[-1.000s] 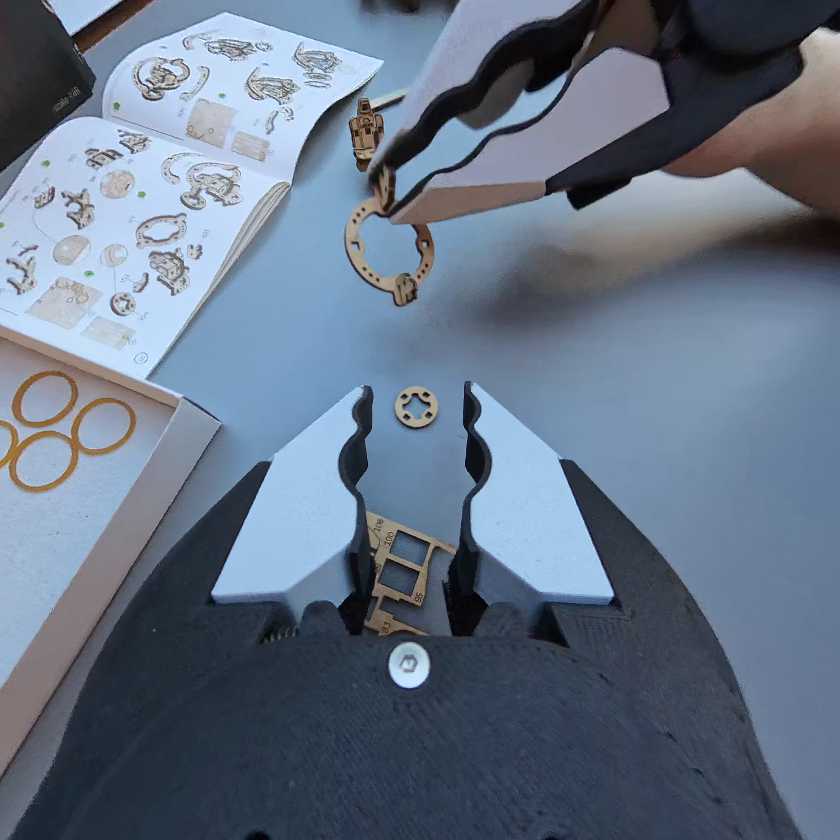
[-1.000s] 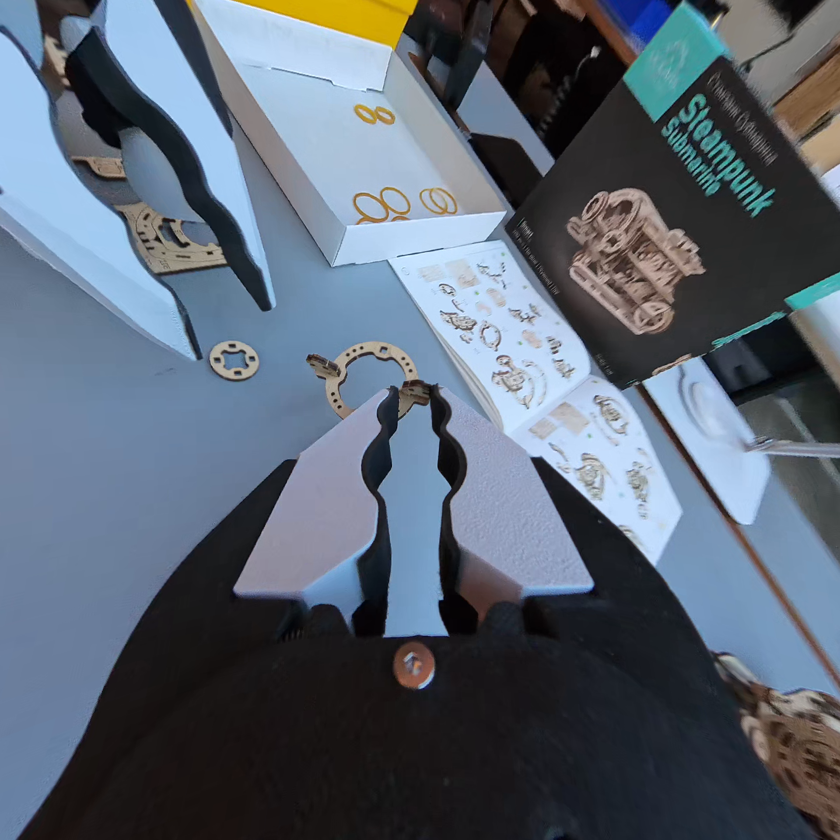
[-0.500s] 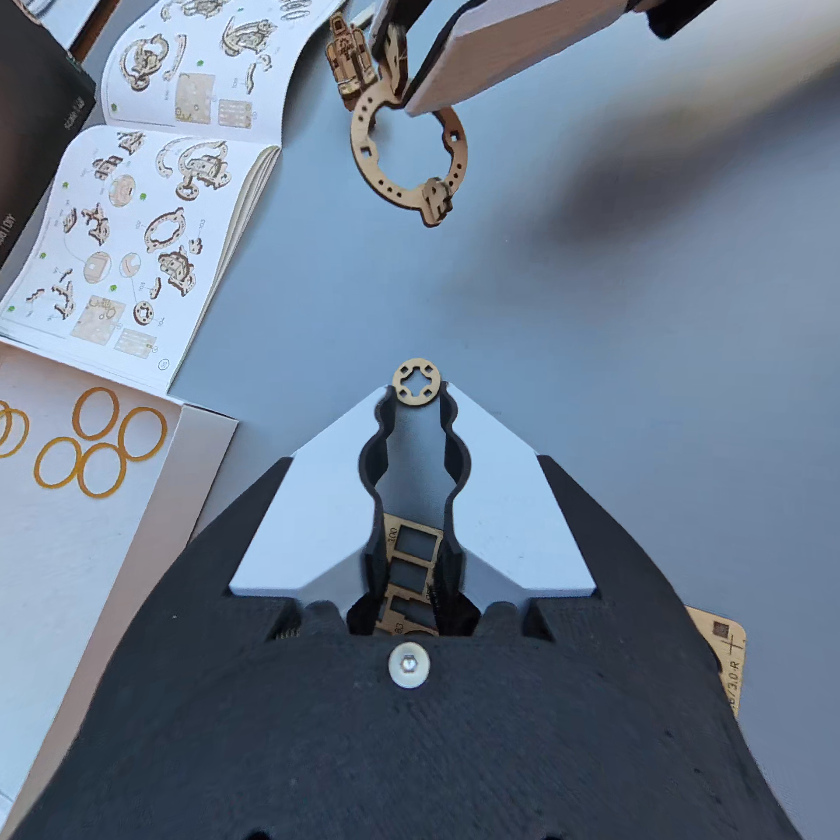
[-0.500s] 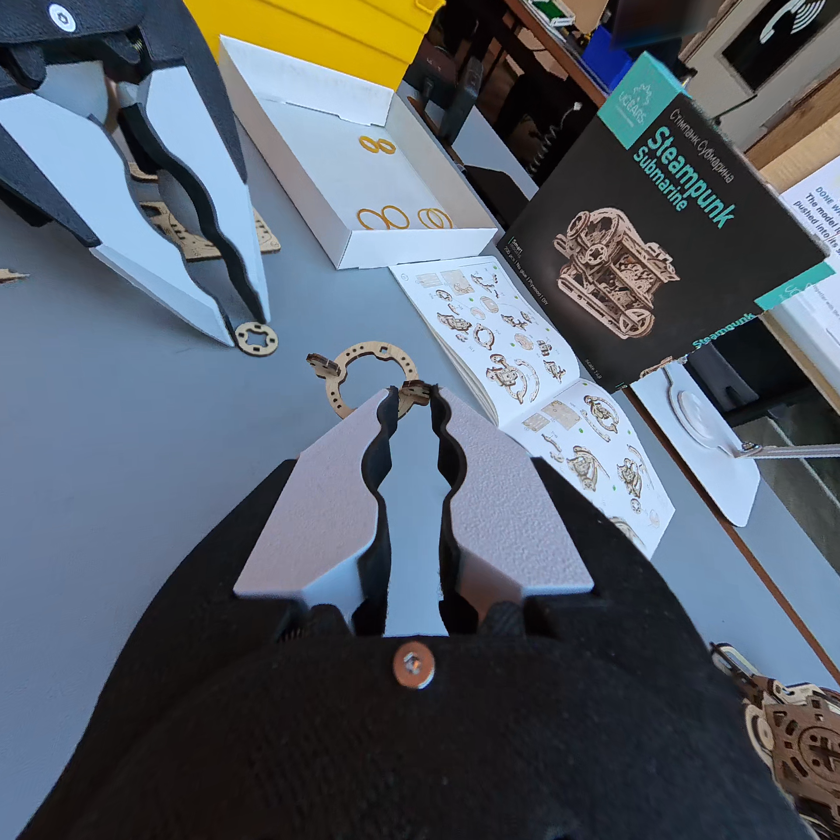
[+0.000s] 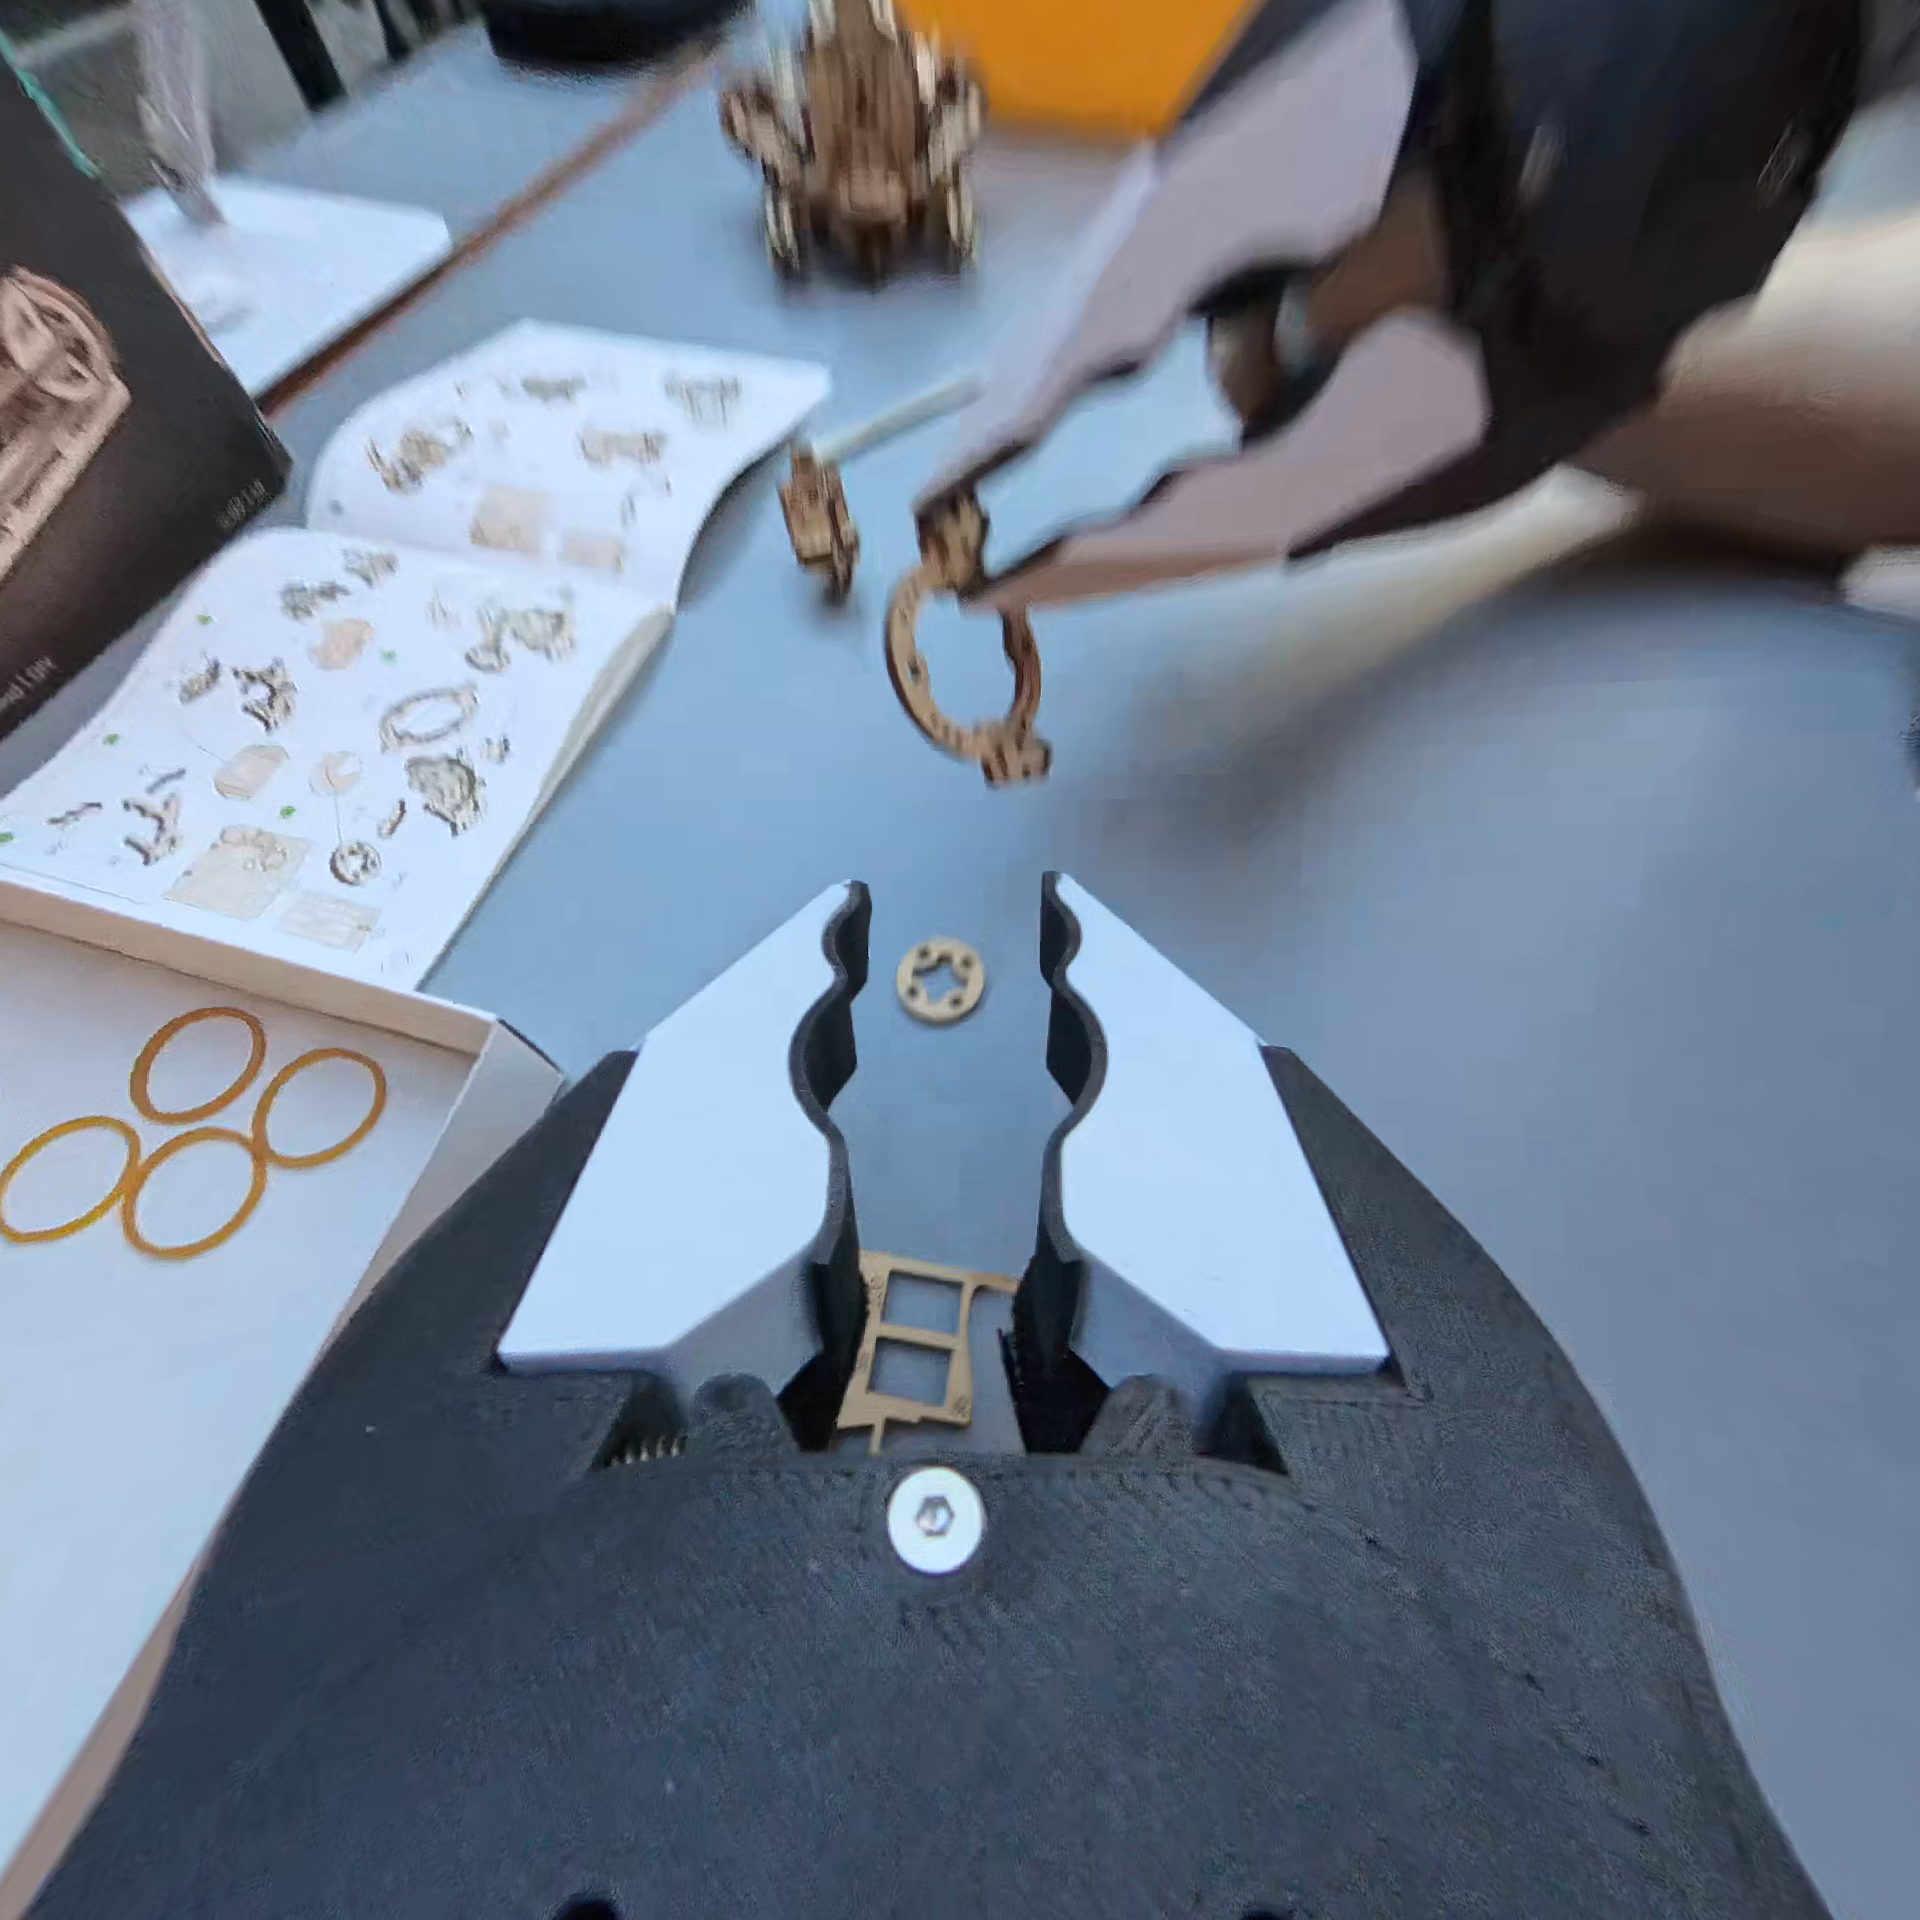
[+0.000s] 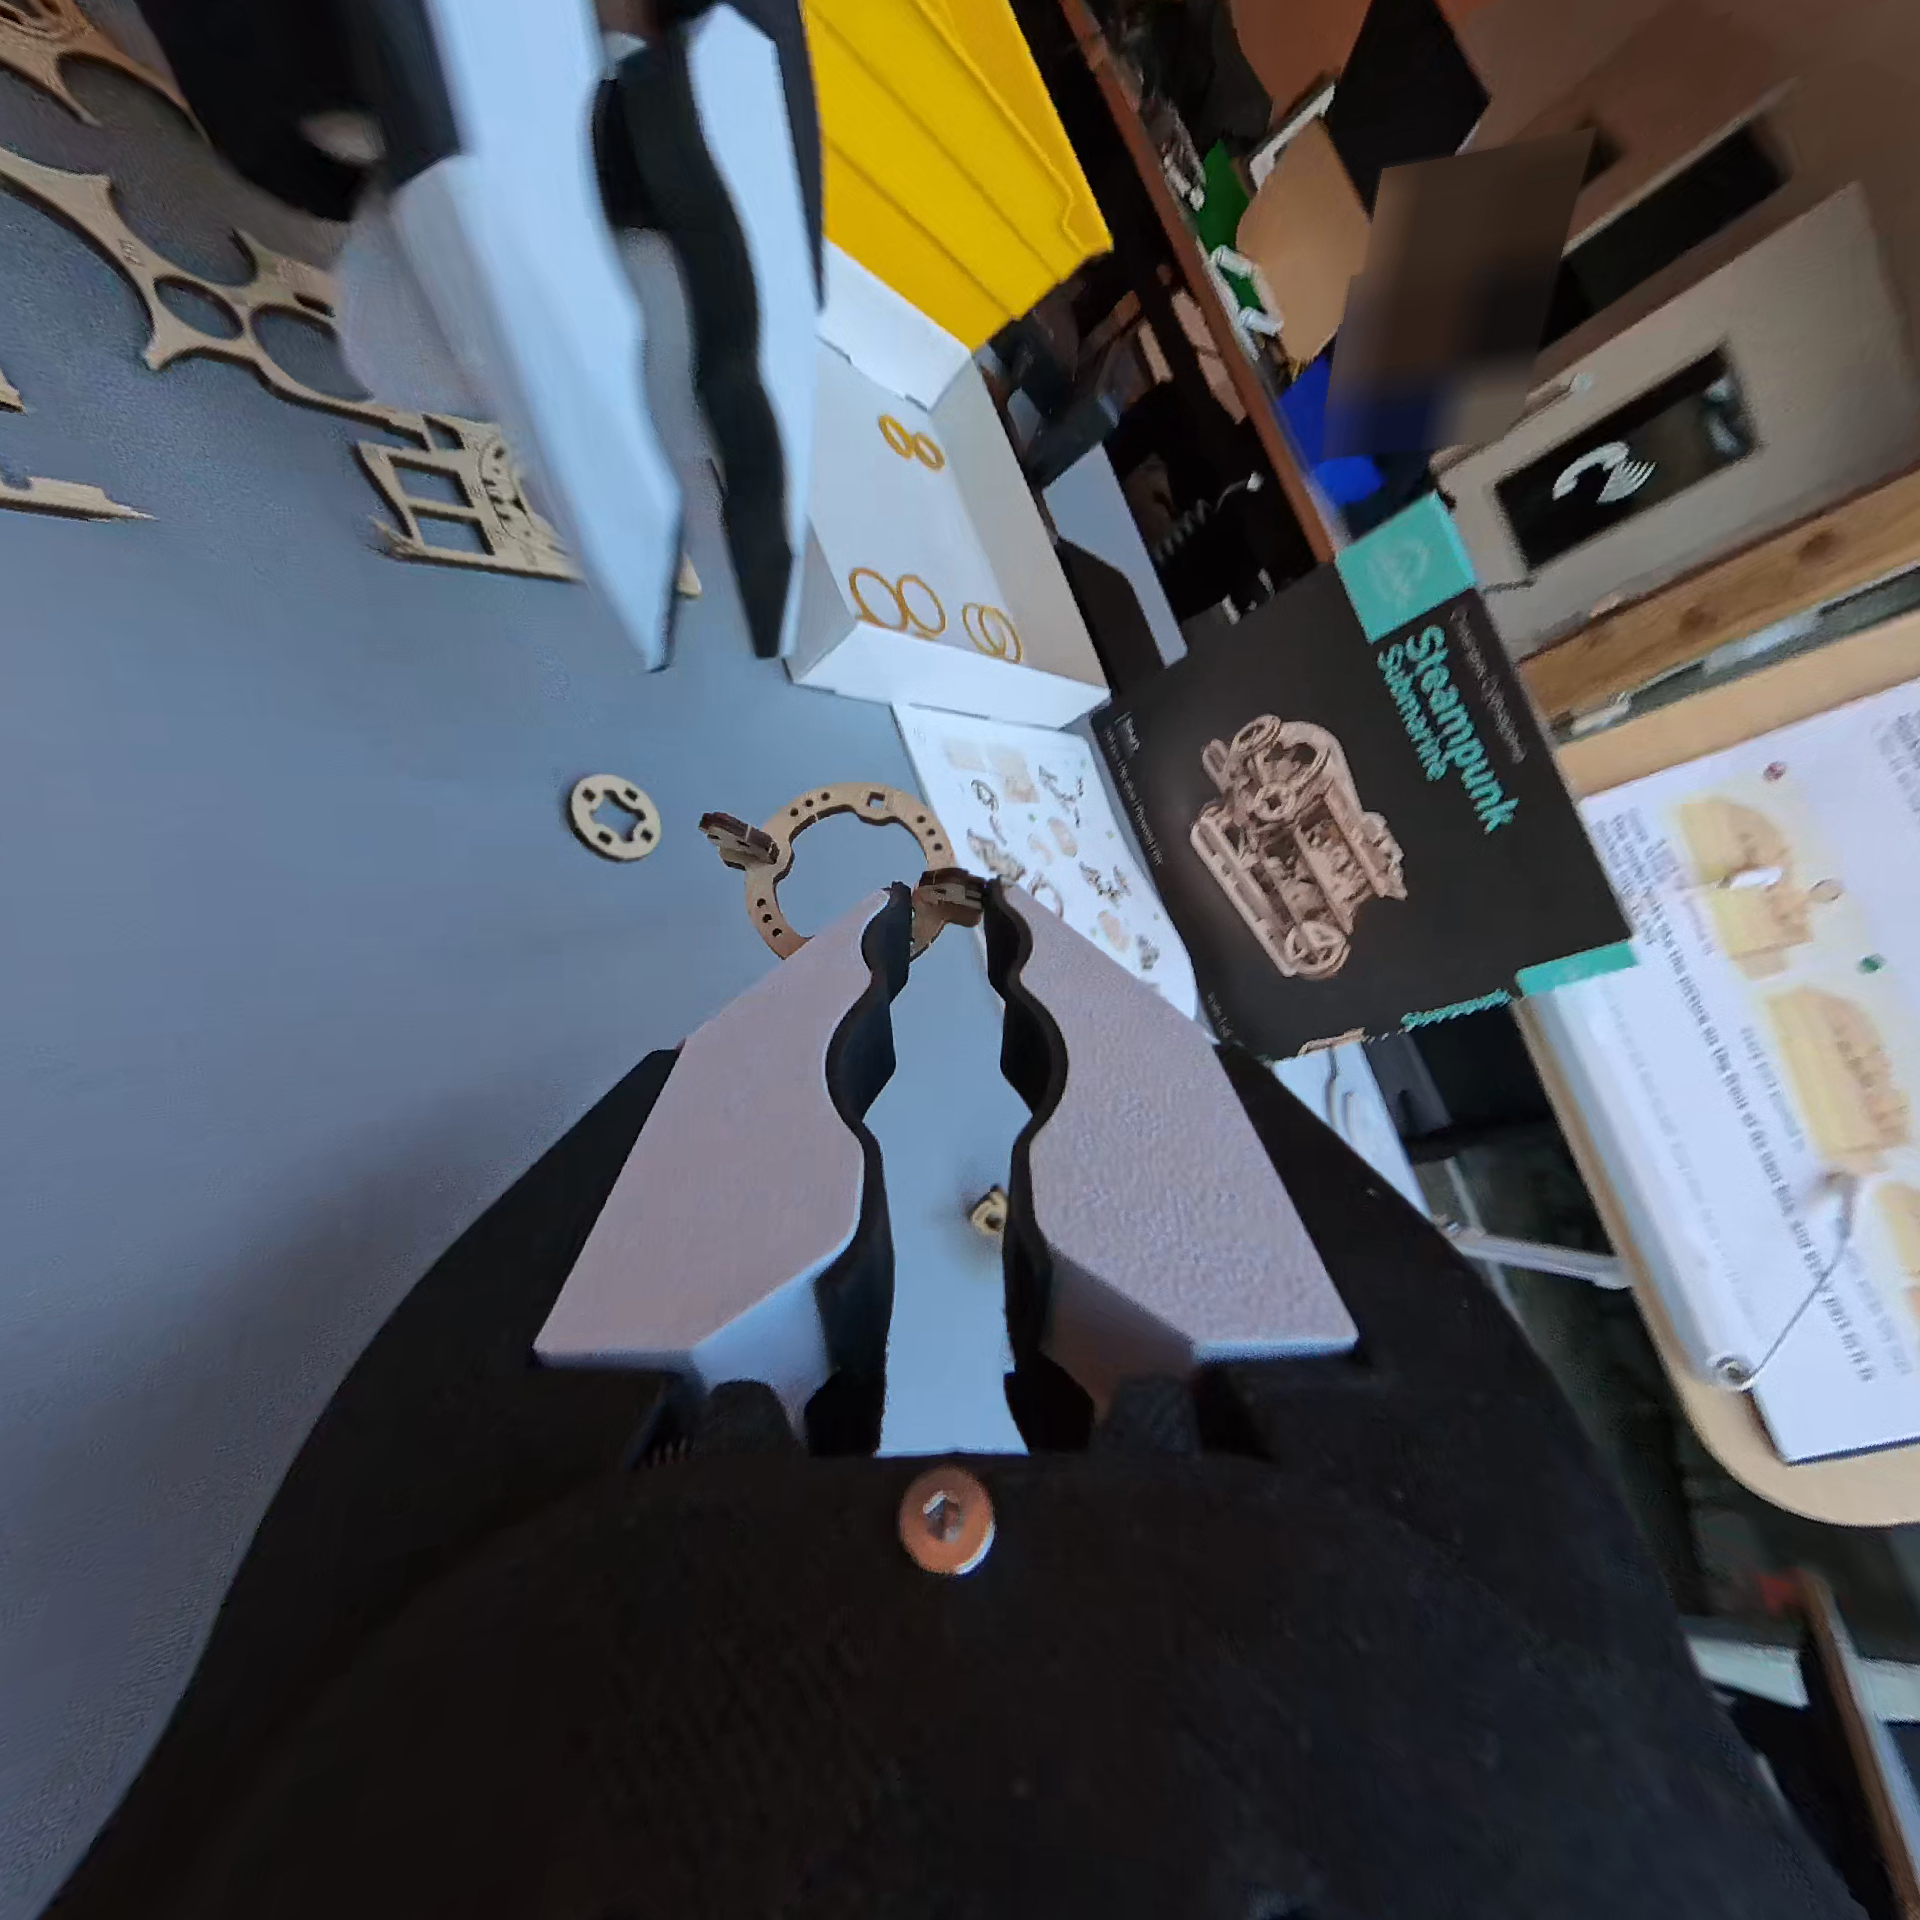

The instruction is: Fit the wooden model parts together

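Left gripper (image 5: 948, 925) jaws apart around the washer (image 5: 941, 981); right gripper (image 6: 940, 902) clamped on the ring (image 6: 831, 831) at one o'clock; closing should be centred.

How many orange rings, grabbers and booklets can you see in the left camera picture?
Orange rings: 4
Grippers: 2, the left gripper open, the right gripper holding a wooden ring
Booklets: 1
Total: 7
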A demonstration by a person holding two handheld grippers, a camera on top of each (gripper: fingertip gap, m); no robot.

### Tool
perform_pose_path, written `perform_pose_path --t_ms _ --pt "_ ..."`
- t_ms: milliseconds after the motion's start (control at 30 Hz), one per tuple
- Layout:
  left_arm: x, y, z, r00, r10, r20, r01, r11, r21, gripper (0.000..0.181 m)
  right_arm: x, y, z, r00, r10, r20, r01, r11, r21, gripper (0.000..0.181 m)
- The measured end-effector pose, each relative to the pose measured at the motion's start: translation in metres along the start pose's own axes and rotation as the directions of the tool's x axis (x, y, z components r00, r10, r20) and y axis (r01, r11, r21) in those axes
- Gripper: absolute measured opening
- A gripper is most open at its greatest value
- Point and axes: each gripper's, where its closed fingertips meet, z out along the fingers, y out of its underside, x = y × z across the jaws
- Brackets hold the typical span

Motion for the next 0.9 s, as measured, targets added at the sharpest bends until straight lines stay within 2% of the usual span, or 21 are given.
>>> perform_pose_path --t_ms 33,133,267,333,400,433,500,567,633,667,700,767,800,833,867,900 --pt "-0.002 -0.011 -0.006 0.998 -0.059 -0.02 0.06 0.996 0.069 0.028 0.0 -0.007 -0.001 0.999 -0.04 -0.008 0.04 0.999 0.021 0.013" --pt "0.002 -0.031 -0.015 0.977 -0.157 -0.143 0.182 0.966 0.182 0.03 -0.005 -0.026 -0.004 0.987 -0.158 -0.02 0.159 0.984 0.084 0.013" --pt "0.011 -0.024 -0.006 0.963 -0.162 -0.216 0.193 0.972 0.131 0.03 -0.016 -0.044 -0.007 0.969 -0.248 -0.007 0.246 0.953 0.175 0.013" --pt "0.018 -0.02 -0.003 0.956 -0.15 -0.252 0.181 0.977 0.108 0.019 -0.017 -0.043 -0.005 0.966 -0.258 0.007 0.253 0.953 0.168 0.013" --pt "0.018 -0.019 -0.002 0.964 -0.133 -0.231 0.162 0.981 0.108 0.006 -0.016 -0.04 -0.002 0.967 -0.253 0.013 0.248 0.957 0.154 0.013" --pt "0.018 -0.018 -0.002 0.966 -0.123 -0.226 0.151 0.982 0.11 0.0 -0.016 -0.039 -0.001 0.97 -0.241 0.014 0.236 0.96 0.153 0.016" --pt "0.016 -0.017 0.0 0.973 -0.103 -0.207 0.127 0.986 0.107 0.0 -0.012 -0.037 0.001 0.982 -0.189 0.007 0.186 0.971 0.148 0.037" --pt "0.014 -0.015 0.0 0.979 -0.079 -0.186 0.101 0.989 0.112 0.0 -0.012 -0.032 -0.001 0.992 -0.114 0.046 0.107 0.984 0.14 0.038" --pt "0.014 -0.015 -0.002 0.978 -0.077 -0.194 0.102 0.988 0.12 0.0 -0.005 -0.028 -0.007 0.994 0.057 0.091 -0.071 0.985 0.16 0.039" --pt "0.014 -0.017 -0.004 0.976 -0.077 -0.203 0.105 0.985 0.133 0.0 -0.007 -0.026 -0.009 0.97 0.175 0.168 -0.202 0.967 0.157 0.039" --pt "0.013 -0.019 -0.006 0.976 -0.071 -0.204 0.103 0.983 0.151 0.0 -0.011 -0.023 -0.009 0.91 0.317 0.268 -0.36 0.924 0.128 0.039" --pt "0.01 -0.023 -0.009 0.981 -0.052 -0.186 0.086 0.98 0.18 0.0 -0.016 -0.017 -0.005 0.683 0.59 0.43 -0.658 0.753 0.012 0.04" --pt "0.006 -0.024 -0.011 0.986 -0.049 -0.16 0.079 0.979 0.186 0.0 -0.017 -0.01 0.0 0.566 0.695 0.445 -0.749 0.658 -0.075 0.034" --pt "-0.001 -0.025 -0.013 0.992 -0.054 -0.116 0.075 0.979 0.188 0.0 -0.017 -0.006 0.001 0.495 0.751 0.436 -0.798 0.592 -0.114 0.027" --pt "-0.009 -0.027 -0.017 0.996 -0.061 -0.066 0.073 0.978 0.197 0.0 -0.017 -0.007 0.002 0.483 0.766 0.425 -0.818 0.568 -0.094 0.023" --pt "-0.017 -0.031 -0.023 0.998 -0.066 -0.013 0.067 0.972 0.223 0.0 -0.018 0.0 0.006 0.506 0.789 0.348 -0.817 0.568 -0.099 0.028"
